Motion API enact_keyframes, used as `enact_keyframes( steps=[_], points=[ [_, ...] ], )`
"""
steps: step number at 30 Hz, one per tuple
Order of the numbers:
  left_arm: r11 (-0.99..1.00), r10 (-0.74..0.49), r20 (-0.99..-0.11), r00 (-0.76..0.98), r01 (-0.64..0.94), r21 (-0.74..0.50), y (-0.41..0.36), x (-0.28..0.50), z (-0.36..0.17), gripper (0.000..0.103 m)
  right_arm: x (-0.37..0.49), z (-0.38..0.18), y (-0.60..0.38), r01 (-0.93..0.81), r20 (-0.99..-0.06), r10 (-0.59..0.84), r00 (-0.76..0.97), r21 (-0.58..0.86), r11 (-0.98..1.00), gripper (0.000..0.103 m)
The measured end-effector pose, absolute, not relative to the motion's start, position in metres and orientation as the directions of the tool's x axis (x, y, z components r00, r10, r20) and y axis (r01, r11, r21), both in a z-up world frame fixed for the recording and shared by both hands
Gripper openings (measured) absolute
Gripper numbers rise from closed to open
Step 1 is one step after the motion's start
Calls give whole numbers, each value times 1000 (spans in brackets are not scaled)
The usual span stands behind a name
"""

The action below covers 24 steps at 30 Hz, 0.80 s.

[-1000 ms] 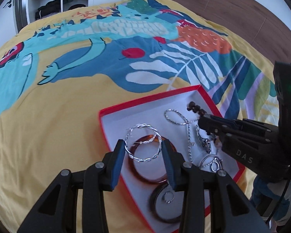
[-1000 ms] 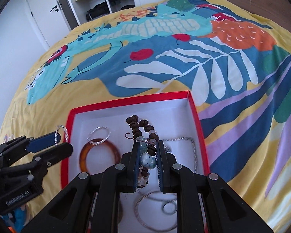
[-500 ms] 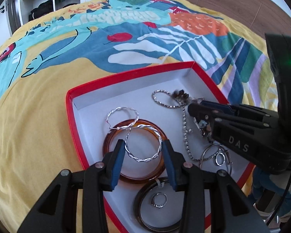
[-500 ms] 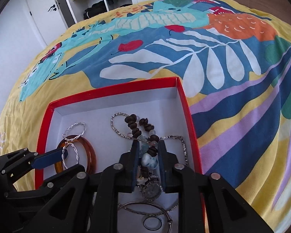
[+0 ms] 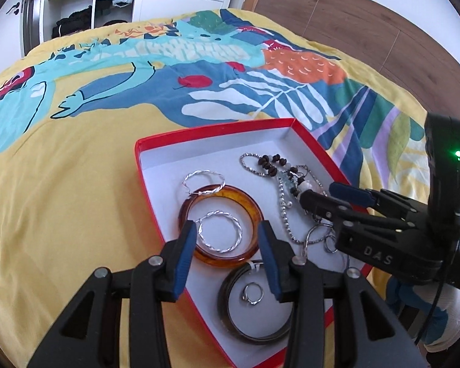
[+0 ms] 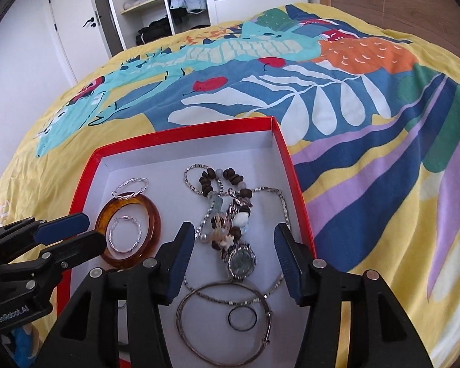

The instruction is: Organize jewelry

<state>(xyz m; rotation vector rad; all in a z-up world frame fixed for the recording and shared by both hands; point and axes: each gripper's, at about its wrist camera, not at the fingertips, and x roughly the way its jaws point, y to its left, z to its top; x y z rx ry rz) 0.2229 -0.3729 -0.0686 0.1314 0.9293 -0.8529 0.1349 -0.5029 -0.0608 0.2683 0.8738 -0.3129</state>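
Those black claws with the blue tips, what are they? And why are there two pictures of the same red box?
They are two grabbing tools, and a person holds one in each hand. Each tool carries a small camera that looks along its two fingers, so each picture is one tool's own view.

One picture comes from the left gripper, the other from the right gripper. Each tool also shows at the side of the other's picture.

On the bright patterned yellow bedspread sits a shallow red cardboard box with a white inside. In it lie an amber plastic bangle, twisted silver hoop earrings, a brown bead bracelet, a small silver watch and thin silver chains.

Neither tool holds anything. Both sets of jaws are opening: a hoop lies loose between the left ones, the beads and watch between the right ones.
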Motion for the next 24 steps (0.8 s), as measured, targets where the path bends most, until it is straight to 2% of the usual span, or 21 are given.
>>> enact_keyframes(
  steps=[4,12,21,24],
  points=[
    [680,-604,-730,320,684,-264,-360,219,-65,39,127,-55,-497,373,-769,-167,617,99,922,58],
    [710,-604,-693,393,660,-245,-326,205,-42,44,115,-39,-480,369,-735,-172,656,114,922,58],
    [806,-516,-690,507,560,-191,-257,168,-4,44,76,-8,-426,344,-711,-156,685,128,930,64],
    [834,-478,-695,537,525,-168,-227,146,13,44,57,6,-396,323,-709,-138,691,132,937,70]
  ],
)
